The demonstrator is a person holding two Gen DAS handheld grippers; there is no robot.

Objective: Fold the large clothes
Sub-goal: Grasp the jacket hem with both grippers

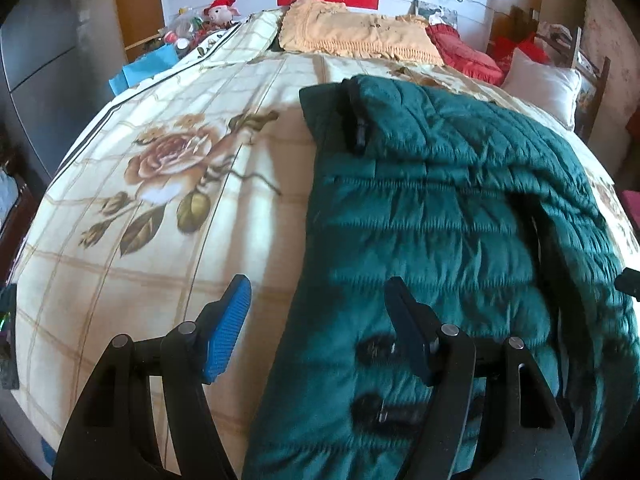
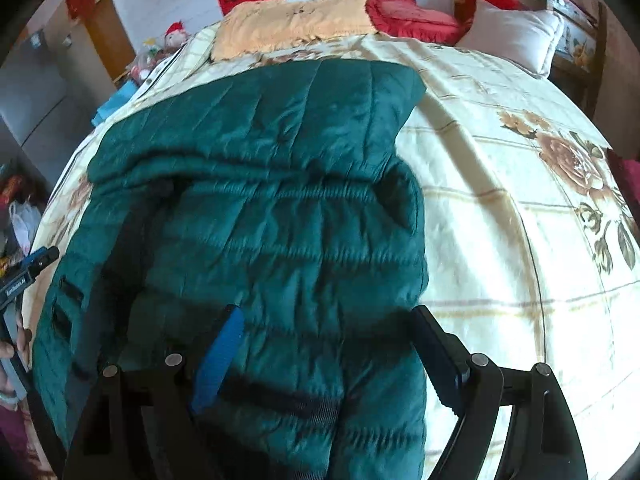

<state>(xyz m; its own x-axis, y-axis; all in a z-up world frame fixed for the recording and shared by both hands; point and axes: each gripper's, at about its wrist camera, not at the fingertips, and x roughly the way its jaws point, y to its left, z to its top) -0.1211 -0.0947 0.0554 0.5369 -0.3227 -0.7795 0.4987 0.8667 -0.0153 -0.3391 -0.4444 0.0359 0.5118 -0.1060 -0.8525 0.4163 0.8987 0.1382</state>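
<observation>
A dark green quilted jacket (image 1: pixel 452 216) lies spread on the floral bedsheet (image 1: pixel 160 184), partly folded over itself, with black tabs near its hem. My left gripper (image 1: pixel 316 332) hangs open over the jacket's left edge, its blue pad (image 1: pixel 226 328) above the sheet and its other finger above the jacket. My right gripper (image 2: pixel 326 356) stands open over the jacket (image 2: pixel 280 200) near its right side; nothing is pinched between its pads. In the right wrist view the left gripper (image 2: pixel 28 272) shows at the left edge, held by a hand (image 2: pixel 10 354).
At the head of the bed lie a yellow fringed cover (image 1: pixel 352 32), a red cushion (image 1: pixel 464 50) and a white pillow (image 1: pixel 540 84). A stuffed toy (image 1: pixel 220 10) and clutter stand at the far left corner, beside a grey cabinet (image 1: pixel 40 60).
</observation>
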